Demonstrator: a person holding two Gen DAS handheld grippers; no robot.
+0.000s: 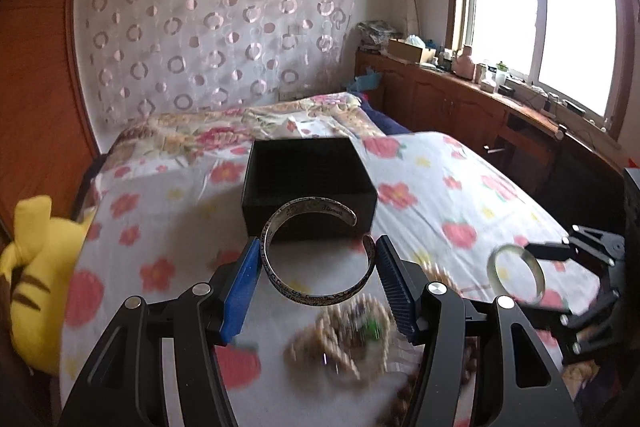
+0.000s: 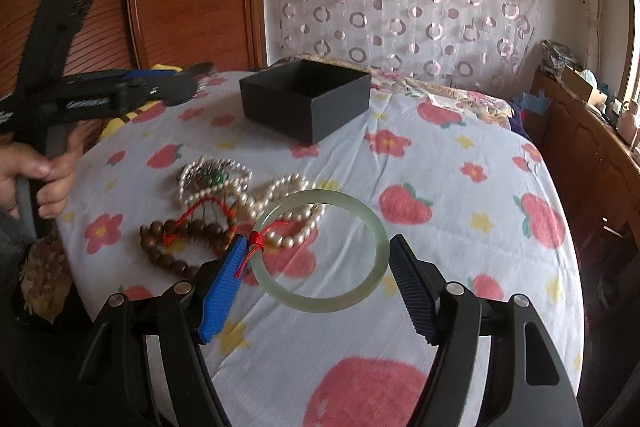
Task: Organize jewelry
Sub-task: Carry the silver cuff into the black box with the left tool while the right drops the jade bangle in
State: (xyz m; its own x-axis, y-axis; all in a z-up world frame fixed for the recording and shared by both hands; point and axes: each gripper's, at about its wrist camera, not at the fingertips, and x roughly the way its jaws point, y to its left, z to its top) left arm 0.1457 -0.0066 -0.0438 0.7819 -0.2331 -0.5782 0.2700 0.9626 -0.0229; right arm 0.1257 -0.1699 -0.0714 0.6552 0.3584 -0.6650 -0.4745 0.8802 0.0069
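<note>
The left gripper (image 1: 318, 269) clamps a rigid, open-ended silver cuff (image 1: 318, 253) across its width, just near of the black box (image 1: 310, 185). The right gripper (image 2: 316, 273) pinches a smooth jade bangle (image 2: 322, 251), likely slippery and brittle, above the bead pile (image 2: 224, 203).

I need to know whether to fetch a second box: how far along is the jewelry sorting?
Nothing looks put away: what shows of the black box inside is bare. In hand: the left tongs hold a silver cuff near the box, and the right tongs hold a pale green bangle. Left on the bedspread: the pearl strands and brown wooden beads.
</note>
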